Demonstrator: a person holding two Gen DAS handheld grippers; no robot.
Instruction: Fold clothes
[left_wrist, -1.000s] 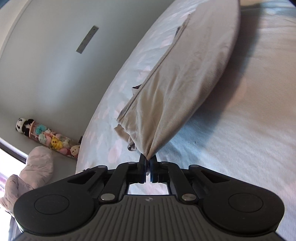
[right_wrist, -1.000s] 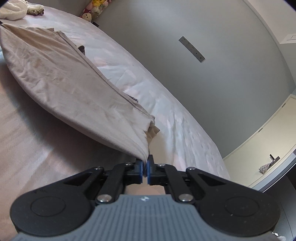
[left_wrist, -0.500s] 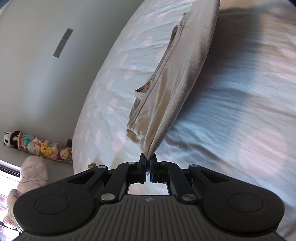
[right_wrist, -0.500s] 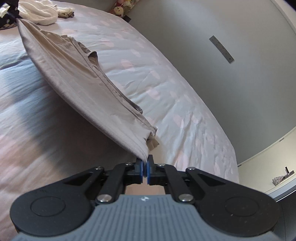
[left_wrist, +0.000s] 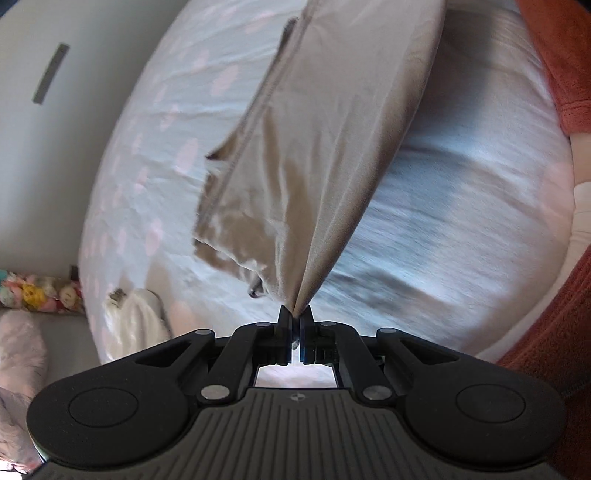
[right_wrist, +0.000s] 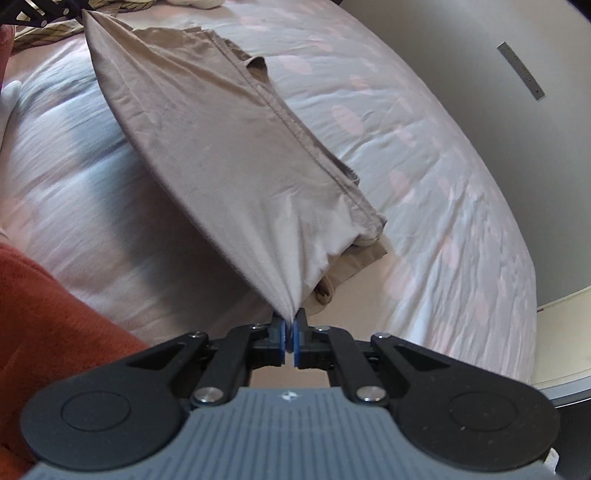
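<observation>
The left gripper (left_wrist: 294, 320) is clamped on a bunched corner of the beige garment (left_wrist: 325, 147), and the right gripper (right_wrist: 290, 326) pinches the opposite corner the same way — jaws closed with only a sliver of fabric between the pads. From each pinch the cloth fans out taut and runs across to the other gripper, so the garment hangs stretched above the bed (right_wrist: 424, 155), its stitched hem edge sagging lowest on the side toward the grey wall (right_wrist: 461, 40). On the bed, off to the left gripper's side, lies a white garment (left_wrist: 135, 314); a row of plush toys (left_wrist: 37, 295) sits beyond the bed's edge.

The risk I see is in how little cloth each pinch holds: pulling the span tighter could slip a corner free. The doubled layers near the hem look loose too — lowered unevenly onto the bed, they would likely crease or skew the fold.
</observation>
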